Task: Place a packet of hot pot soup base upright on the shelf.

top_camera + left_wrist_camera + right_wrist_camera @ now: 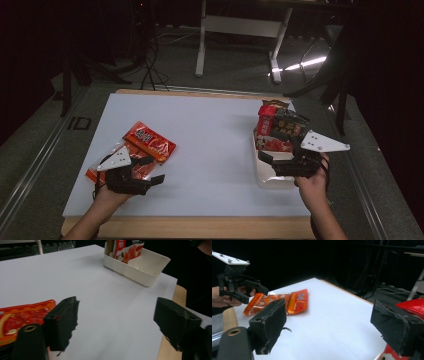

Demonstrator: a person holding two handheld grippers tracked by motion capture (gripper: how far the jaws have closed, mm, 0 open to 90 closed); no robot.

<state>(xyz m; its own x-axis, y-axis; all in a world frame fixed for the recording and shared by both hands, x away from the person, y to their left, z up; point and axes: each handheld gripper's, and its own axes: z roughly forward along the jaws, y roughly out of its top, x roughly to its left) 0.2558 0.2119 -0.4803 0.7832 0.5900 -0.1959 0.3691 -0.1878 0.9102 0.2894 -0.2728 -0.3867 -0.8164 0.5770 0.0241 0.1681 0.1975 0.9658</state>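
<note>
Two flat snack packets lie on the white table top at the left: a red one (pixel 150 141) (pixel 298 300) and an orange one (pixel 96 172) (pixel 260 303) partly under my left hand. My left gripper (pixel 152 170) (pixel 117 302) hovers just right of them, open, with nothing between its jaws; the red packet (pixel 20 318) lies beside its left jaw. A white bin (pixel 270 181) (pixel 147 270) at the right holds several upright snack packs (pixel 280 127). My right gripper (pixel 267 164) (pixel 329 307) stands open over the bin's near end, pointing left, with nothing between its jaws.
The table's wooden front edge (pixel 200 227) runs below both hands. A red pack (pixel 414 306) sits close behind the right gripper's right jaw. White table legs (pixel 202 45) and cables stand on the dark floor beyond the far edge.
</note>
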